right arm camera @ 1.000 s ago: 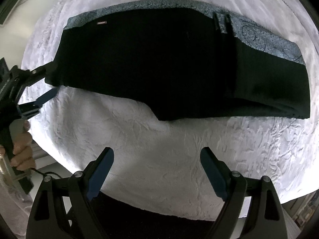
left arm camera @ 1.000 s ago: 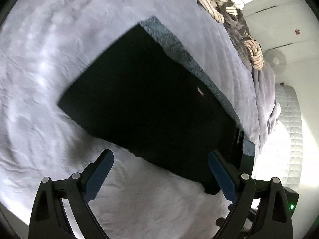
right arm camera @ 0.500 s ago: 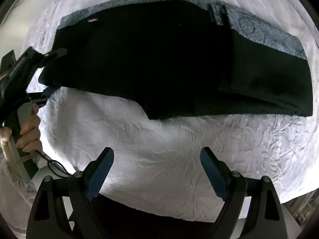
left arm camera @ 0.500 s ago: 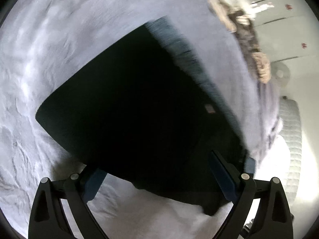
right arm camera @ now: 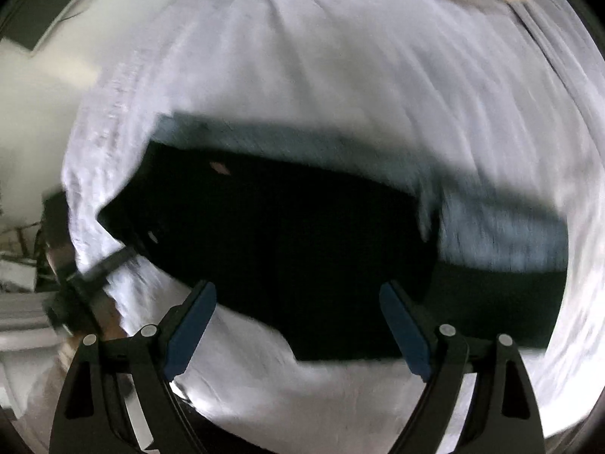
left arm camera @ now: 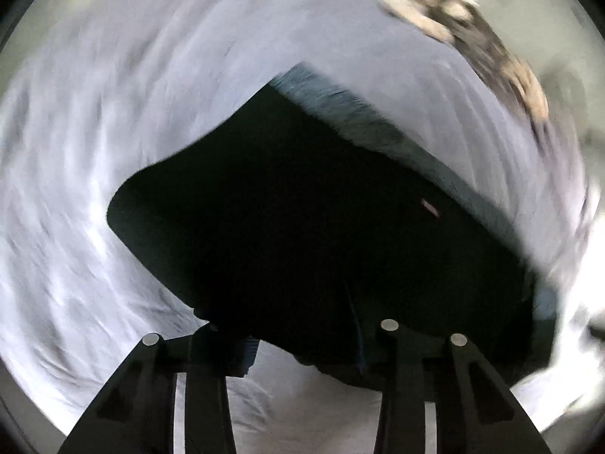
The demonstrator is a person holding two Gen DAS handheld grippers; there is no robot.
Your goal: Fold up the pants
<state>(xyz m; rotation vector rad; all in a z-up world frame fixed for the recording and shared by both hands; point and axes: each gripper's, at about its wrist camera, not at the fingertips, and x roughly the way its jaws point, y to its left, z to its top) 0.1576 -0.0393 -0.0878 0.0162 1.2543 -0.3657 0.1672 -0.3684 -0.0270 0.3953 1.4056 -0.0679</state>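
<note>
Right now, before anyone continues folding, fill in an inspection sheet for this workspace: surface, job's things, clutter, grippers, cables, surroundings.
Surface: white textured bedspread, rumpled.
Job's things: black pants with a grey patterned band, spread on the bedspread.
Clutter: beige-and-grey cloth heap at the far edge, blurred.
Grippers: left gripper at the pants' near edge, jaws partly apart, grasp unclear; right gripper hovers short of the pants, jaws wide apart, empty.
Cables: nothing seen.
Surroundings: pale wall, blurred.

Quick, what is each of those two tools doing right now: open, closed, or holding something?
Left tool: fingers reach the near edge of the black pants; whether it is clamped cannot be told.
Right tool: open, holding nothing.
</note>
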